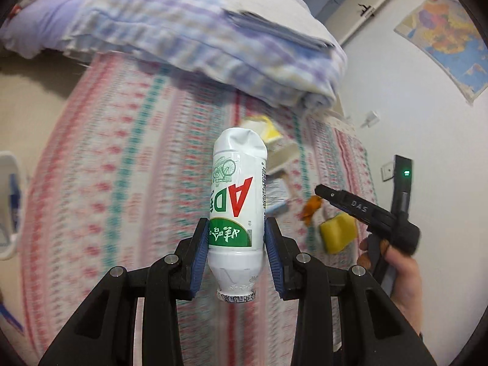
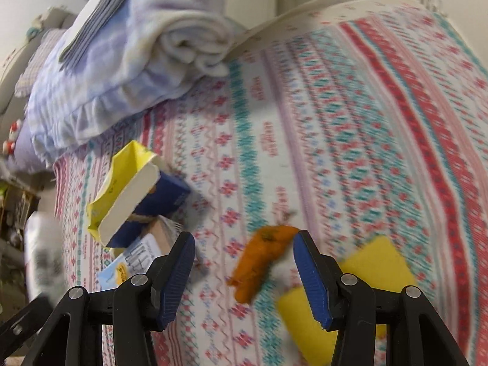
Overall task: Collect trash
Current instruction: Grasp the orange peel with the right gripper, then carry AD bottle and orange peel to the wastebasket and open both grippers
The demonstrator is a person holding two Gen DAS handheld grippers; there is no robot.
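The white bottle with its green-and-red label hung cap-down over the patterned bedsheet, pinched between the blue pads of the left gripper. Only the left view showed that grip, and the right hand. The right view showed the right gripper with fingers spread above an orange scrap, beside a yellow sponge and crushed cartons.
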